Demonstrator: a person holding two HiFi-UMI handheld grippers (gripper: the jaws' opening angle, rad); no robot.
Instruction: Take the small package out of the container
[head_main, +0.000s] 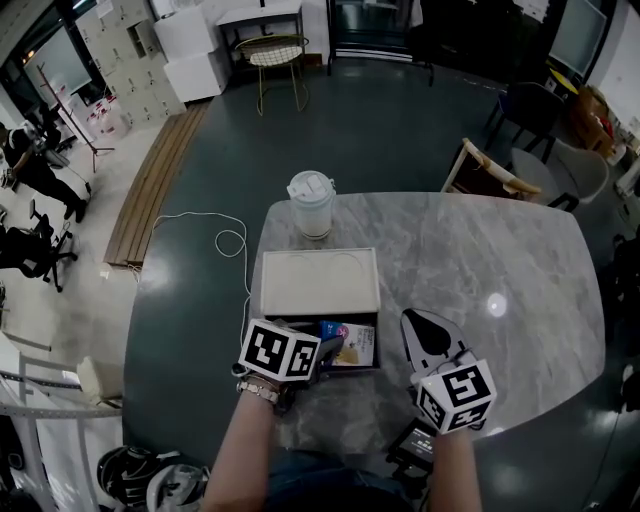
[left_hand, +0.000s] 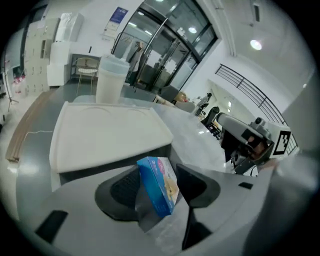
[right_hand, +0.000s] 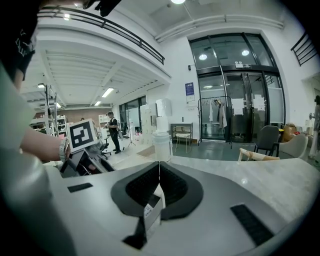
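The container is a shallow black box (head_main: 296, 326) on the marble table, its white lid (head_main: 320, 282) folded open toward the far side. The small package (head_main: 352, 345) is a blue printed carton lying in the box. My left gripper (head_main: 330, 352) reaches into the box from the near left. In the left gripper view the package (left_hand: 162, 192) stands tilted on edge between the two dark pads (left_hand: 122, 189), which sit against its sides, so the left gripper (left_hand: 159, 186) is shut on it. My right gripper (head_main: 418, 318) rests on the table right of the box, its jaws (right_hand: 159, 172) shut with nothing held.
A white lidded cup (head_main: 311, 204) stands just beyond the open lid. The grey marble table (head_main: 500, 260) stretches to the right and far side. A wooden chair (head_main: 490, 175) stands at the table's far edge. A cable (head_main: 225, 240) runs over the floor at the left.
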